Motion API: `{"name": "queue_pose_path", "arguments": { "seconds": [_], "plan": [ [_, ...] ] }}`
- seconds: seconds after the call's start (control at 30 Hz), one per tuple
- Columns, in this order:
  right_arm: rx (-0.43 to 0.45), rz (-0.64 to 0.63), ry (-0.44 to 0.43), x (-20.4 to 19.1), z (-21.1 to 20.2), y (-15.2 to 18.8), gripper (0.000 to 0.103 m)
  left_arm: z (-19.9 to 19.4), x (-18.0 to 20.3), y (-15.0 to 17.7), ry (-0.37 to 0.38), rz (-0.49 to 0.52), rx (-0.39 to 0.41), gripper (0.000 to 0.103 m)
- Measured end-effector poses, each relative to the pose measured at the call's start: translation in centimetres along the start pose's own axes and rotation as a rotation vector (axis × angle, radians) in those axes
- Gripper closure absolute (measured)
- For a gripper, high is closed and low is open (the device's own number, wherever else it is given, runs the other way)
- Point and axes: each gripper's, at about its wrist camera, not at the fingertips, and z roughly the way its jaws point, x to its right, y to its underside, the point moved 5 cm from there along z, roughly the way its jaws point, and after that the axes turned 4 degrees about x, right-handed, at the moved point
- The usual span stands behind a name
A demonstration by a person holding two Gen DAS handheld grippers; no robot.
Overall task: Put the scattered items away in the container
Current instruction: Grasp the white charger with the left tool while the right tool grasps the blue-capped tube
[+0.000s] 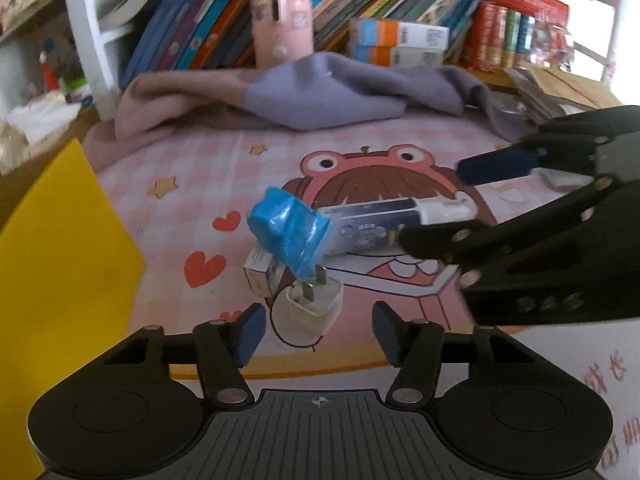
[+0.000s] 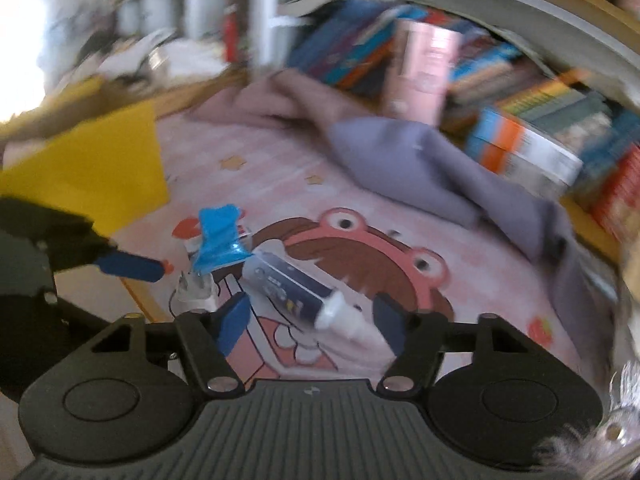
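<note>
My left hand-held gripper (image 1: pixel 318 330) is spread open, the white plug adapter (image 1: pixel 314 306) lying just ahead between its fingers on the cartoon mat (image 1: pixel 200 184). My right hand-held gripper (image 2: pixel 310 324) is open too, the cap end of the toothpaste tube (image 2: pixel 296 290) between its pads. A blue-wrapped bundle (image 1: pixel 286 232) sits atop a small box (image 1: pixel 262 274), which the blurred right view hides. The yellow container (image 1: pixel 60 260), perhaps a box, is cut off at left.

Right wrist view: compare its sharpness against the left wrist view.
Right wrist view: motion blur smears the books and grey cloth, glare whitens the upper left; left wrist view: sharper overall, tube and plug readable, books bowed by fisheye.
</note>
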Motion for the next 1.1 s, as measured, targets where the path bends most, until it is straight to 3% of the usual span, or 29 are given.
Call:
{"name": "queue_pose_path", "arguments": {
  "seconds": [0.1,0.2,0.37,0.47,0.63,0.87,1.1],
  "plan": [
    [-0.014,-0.103,-0.042,-0.7,2.1,-0.2,0.048,0.9,-0.2,0.1,-0.019,-0.03,-0.012,0.046],
    [-0.021,-0.165,-0.078,-0.9,3.8,-0.4,0.049,1.4,-0.4,0.1,-0.039,-0.048,-0.007,0.053],
    [-0.052,-0.171,-0.123,-0.2,6.1,-0.6,0.051,1.6,-0.7,-0.1,-0.04,-0.049,0.018,0.058],
    [-0.087,-0.142,-0.149,0.0,7.0,-0.3,0.053,1.6,-0.2,-0.1,-0.016,-0.024,0.034,0.071],
    [-0.127,-0.101,-0.156,0.1,5.9,0.2,0.072,1.1,0.4,0.3,0.024,0.002,0.022,0.073],
    [-0.198,0.058,-0.1,0.9,2.1,3.1,0.073,-0.2,1.6,1.6,0.063,0.073,0.012,0.073],
    [-0.179,0.083,-0.077,0.6,1.6,3.7,0.072,-0.4,1.6,1.8,0.064,0.048,0.01,0.073]
  ]
}}
